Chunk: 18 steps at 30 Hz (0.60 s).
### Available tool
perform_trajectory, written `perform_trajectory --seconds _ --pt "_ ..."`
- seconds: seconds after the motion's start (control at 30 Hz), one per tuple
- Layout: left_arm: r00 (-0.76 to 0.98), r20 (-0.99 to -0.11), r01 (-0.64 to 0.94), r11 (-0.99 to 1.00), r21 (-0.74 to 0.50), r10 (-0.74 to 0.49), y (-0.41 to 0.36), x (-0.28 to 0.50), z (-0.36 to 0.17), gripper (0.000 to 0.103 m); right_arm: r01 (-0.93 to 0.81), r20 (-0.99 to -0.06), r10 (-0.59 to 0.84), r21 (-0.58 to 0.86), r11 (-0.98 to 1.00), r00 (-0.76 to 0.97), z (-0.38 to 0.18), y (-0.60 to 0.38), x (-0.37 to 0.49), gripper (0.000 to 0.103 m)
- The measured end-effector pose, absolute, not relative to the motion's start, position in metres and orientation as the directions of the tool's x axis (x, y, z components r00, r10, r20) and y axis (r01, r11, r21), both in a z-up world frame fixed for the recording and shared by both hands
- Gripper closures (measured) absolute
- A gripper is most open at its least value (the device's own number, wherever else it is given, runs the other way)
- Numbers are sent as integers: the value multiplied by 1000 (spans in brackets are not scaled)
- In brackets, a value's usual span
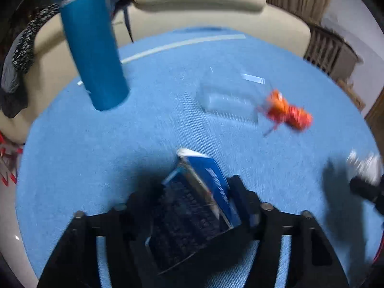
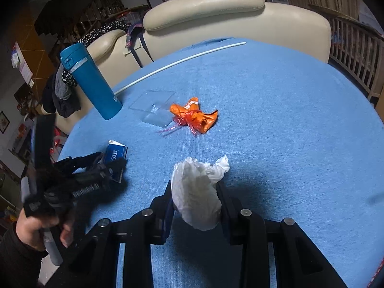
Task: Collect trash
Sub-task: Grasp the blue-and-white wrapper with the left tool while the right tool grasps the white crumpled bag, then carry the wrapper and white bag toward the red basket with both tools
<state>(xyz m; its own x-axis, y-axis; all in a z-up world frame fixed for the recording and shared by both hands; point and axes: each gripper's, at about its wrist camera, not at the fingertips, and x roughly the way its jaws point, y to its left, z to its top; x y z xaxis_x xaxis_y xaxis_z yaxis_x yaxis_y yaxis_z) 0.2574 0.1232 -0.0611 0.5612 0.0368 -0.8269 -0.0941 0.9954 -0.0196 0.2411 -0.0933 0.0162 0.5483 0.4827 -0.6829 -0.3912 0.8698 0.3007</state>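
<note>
A blue carton box (image 1: 192, 216) lies tilted between the fingers of my left gripper (image 1: 194, 187), whose pads press its two sides; the picture there is blurred. From the right wrist view the same box (image 2: 116, 152) pokes out of the left gripper (image 2: 112, 165), held by a hand (image 2: 36, 230). My right gripper (image 2: 195, 192) is shut on a crumpled white wad (image 2: 196, 187) just above the blue cloth. Farther out lie an orange wrapper with a red ribbon (image 2: 194, 116) (image 1: 288, 112) and a clear plastic piece (image 2: 153, 105) (image 1: 228, 100).
A tall blue flask (image 2: 91, 81) (image 1: 93, 55) stands at the far left of the blue-covered table (image 2: 288, 120). A thin white stick (image 2: 180, 63) lies along the far edge. A cream sofa (image 2: 216, 16) with clothes draped on it stands behind.
</note>
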Motion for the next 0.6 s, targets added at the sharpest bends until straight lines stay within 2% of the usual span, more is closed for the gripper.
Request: perform_trajectory --seconds 0.03,0.17,0.23,0.27,0.3,0.37,0.47,0.5,0.53,0.57,0.6 --pt "574 -818 -99 995 -32 31 125 257 -56 50 -393 -684 485 303 868 545 15 -93 241 68" --pt "576 -818 -94 993 -65 1 125 254 -58 50 -392 -682 492 312 865 542 13 -93 239 68" --pt "579 -815 -98 992 -82 -10 127 250 -60 53 -390 -677 494 317 864 546 14 -96 237 68" --pt "575 -817 -79 993 -92 -30 126 248 -63 50 -389 -673 496 320 864 549 16 -98 235 68" --pt "561 -827 -64 994 -91 -40 128 245 -62 40 -387 -670 498 324 864 551 17 -100 234 68" --pt "569 -822 -6 999 -37 -27 118 237 -64 37 -382 -665 502 333 862 553 18 -104 233 68" --pt "557 -827 14 997 -75 -70 113 231 -62 49 -379 -662 508 343 859 551 17 -105 232 68" --pt "566 -822 23 998 -62 -64 110 230 -60 61 -380 -663 510 345 858 548 16 -105 231 68" --pt "569 -820 30 998 -53 -60 109 230 -58 81 -382 -663 512 346 857 546 16 -104 230 68" --pt "587 -809 47 999 -14 -39 102 228 -51 94 -385 -662 513 346 856 546 16 -104 229 68" --pt "573 -818 55 998 -7 -37 100 228 -49 97 -387 -661 515 347 854 545 15 -104 228 68"
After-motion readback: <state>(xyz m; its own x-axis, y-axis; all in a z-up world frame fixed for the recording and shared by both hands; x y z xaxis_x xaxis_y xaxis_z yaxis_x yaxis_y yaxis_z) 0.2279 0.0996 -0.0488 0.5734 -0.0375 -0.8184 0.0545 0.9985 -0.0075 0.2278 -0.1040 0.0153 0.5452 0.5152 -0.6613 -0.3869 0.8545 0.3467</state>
